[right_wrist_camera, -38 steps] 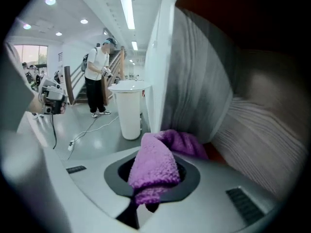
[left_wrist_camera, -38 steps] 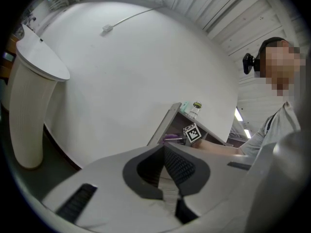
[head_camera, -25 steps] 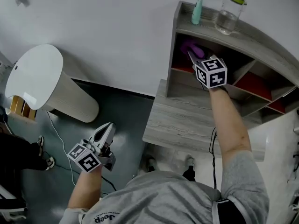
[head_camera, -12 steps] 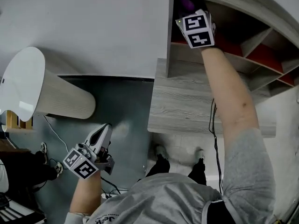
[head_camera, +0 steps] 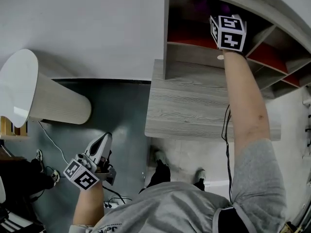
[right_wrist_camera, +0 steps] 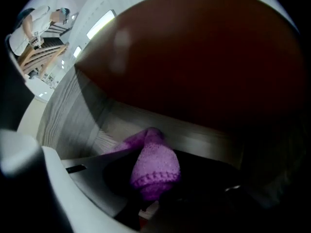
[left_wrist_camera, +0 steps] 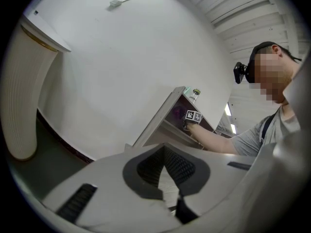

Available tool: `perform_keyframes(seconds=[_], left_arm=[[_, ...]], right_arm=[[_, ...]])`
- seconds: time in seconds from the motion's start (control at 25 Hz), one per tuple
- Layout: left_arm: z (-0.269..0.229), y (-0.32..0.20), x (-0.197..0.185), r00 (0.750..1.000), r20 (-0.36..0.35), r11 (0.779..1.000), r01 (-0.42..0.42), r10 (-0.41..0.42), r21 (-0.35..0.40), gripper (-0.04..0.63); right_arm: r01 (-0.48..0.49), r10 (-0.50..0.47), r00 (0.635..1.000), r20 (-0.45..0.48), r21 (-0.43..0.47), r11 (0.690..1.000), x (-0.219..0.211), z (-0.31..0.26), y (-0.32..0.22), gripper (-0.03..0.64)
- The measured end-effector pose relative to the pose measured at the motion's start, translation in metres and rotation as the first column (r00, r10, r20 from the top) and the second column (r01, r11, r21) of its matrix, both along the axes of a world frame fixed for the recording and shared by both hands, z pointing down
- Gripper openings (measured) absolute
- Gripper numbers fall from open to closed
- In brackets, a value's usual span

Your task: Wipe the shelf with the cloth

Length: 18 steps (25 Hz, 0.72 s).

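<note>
Purple cloth (right_wrist_camera: pixel 154 165) pinched by right gripper (right_wrist_camera: pixel 160 193) inside wooden shelf (head_camera: pixel 194 106), left gripper (head_camera: pixel 103 142) pressed together, empty

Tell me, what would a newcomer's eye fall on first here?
The purple cloth, clamped in the right tongs, deep inside a dark, red-backed compartment of the grey wooden shelf. Next, the left tongs, shut and empty, hanging low beside the person over the dark floor.
</note>
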<state>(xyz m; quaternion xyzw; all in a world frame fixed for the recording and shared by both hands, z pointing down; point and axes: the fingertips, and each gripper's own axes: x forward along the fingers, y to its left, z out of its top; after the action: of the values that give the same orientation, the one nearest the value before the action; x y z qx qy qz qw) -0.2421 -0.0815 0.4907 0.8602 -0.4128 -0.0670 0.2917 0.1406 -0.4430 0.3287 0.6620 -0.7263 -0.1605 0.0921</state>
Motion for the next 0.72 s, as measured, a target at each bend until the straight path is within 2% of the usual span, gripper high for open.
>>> perform_keyframes(seconds=[0.2,0.32,0.4,0.44,0.48,0.52,0.56,0.6,0.64,0.68,0.72], left_arm=[[-0.006,0.009,0.007,1.0,0.002,1.0,-0.009,0.009,0.005,0.012],[-0.01,0.011,0.008,1.0,0.002,1.0,-0.004,0.004,0.007,0.012],[-0.01,0.012,0.009,1.0,0.0,1.0,-0.001,0.001,0.005,0.012],[-0.01,0.012,0.009,1.0,0.0,1.0,-0.001,0.001,0.003,0.012],[-0.01,0.012,0.008,1.0,-0.001,1.0,0.001,-0.001,0.001,0.012],[-0.01,0.011,0.007,1.0,-0.004,1.0,0.003,-0.003,0.0,0.012],[-0.01,0.01,0.007,1.0,-0.008,1.0,0.006,-0.006,-0.001,0.012],[-0.01,0.009,0.007,1.0,-0.014,1.0,0.006,-0.006,-0.001,0.012],[-0.011,0.008,0.009,1.0,-0.019,1.0,0.004,-0.004,0.0,0.012],[-0.012,0.007,0.011,1.0,-0.022,1.0,0.0,0.0,0.002,0.012],[-0.013,0.007,0.012,1.0,-0.023,1.0,-0.006,0.006,0.006,0.012]], right_arm=[[-0.163,0.165,0.979,0.117,-0.028,0.986,0.08,0.006,0.016,0.076],[-0.249,0.255,0.95,0.178,-0.058,0.967,0.092,0.002,0.02,0.075],[-0.25,0.255,0.935,0.246,-0.054,0.967,0.089,-0.004,0.024,0.074],[-0.221,0.224,0.944,0.243,-0.038,0.974,0.078,-0.007,0.027,0.074],[-0.172,0.173,0.965,0.199,-0.022,0.985,0.058,-0.009,0.029,0.074],[-0.106,0.106,0.988,0.116,-0.013,0.994,0.029,-0.008,0.03,0.074],[-0.035,0.035,0.999,0.004,-0.015,0.999,-0.005,-0.004,0.03,0.074],[0.023,-0.025,0.991,-0.131,-0.023,0.999,-0.039,0.003,0.029,0.074],[0.059,-0.065,0.957,-0.281,-0.029,0.998,-0.069,0.011,0.026,0.074],[0.077,-0.08,0.898,-0.434,-0.025,0.997,-0.094,0.019,0.022,0.074],[0.083,-0.074,0.816,-0.573,-0.009,0.996,-0.113,0.025,0.017,0.074]])
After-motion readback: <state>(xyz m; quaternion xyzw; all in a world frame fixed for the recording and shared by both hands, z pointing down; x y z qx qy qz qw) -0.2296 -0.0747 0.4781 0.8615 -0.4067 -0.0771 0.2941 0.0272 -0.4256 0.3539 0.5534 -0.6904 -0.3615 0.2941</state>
